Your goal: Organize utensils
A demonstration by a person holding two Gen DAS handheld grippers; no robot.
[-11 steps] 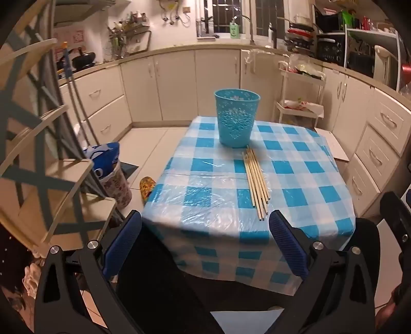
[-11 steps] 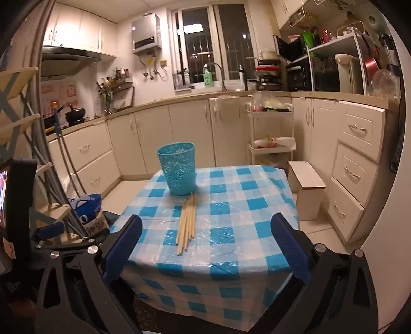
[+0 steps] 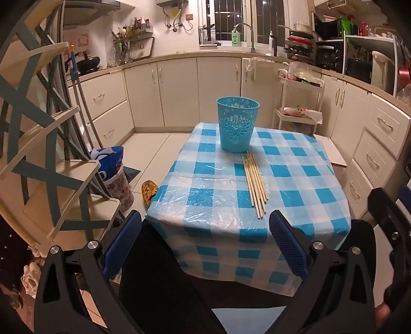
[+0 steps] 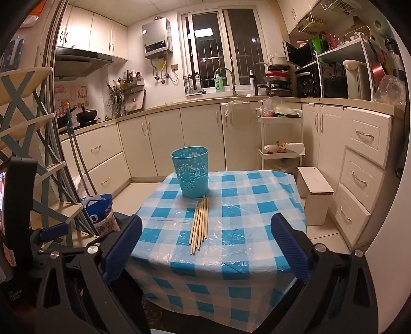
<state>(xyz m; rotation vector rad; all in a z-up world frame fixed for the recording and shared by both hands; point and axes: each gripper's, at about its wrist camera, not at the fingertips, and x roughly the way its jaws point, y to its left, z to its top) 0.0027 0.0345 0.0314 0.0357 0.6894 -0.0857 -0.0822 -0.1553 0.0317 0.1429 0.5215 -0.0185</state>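
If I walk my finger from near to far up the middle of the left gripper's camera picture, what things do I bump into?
left gripper → near edge of the checked tablecloth → chopsticks → blue basket → white cabinets → window

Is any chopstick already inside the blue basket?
No, all the chopsticks lie flat on the checked tablecloth, in front of the blue basket.

A bundle of pale wooden chopsticks (image 3: 254, 187) lies flat on my checked tablecloth, side by side, ends uneven (I cannot count them exactly). Just beyond their far tips stands an upright turquoise perforated holder (image 3: 236, 124), open-topped, near the table's far edge.
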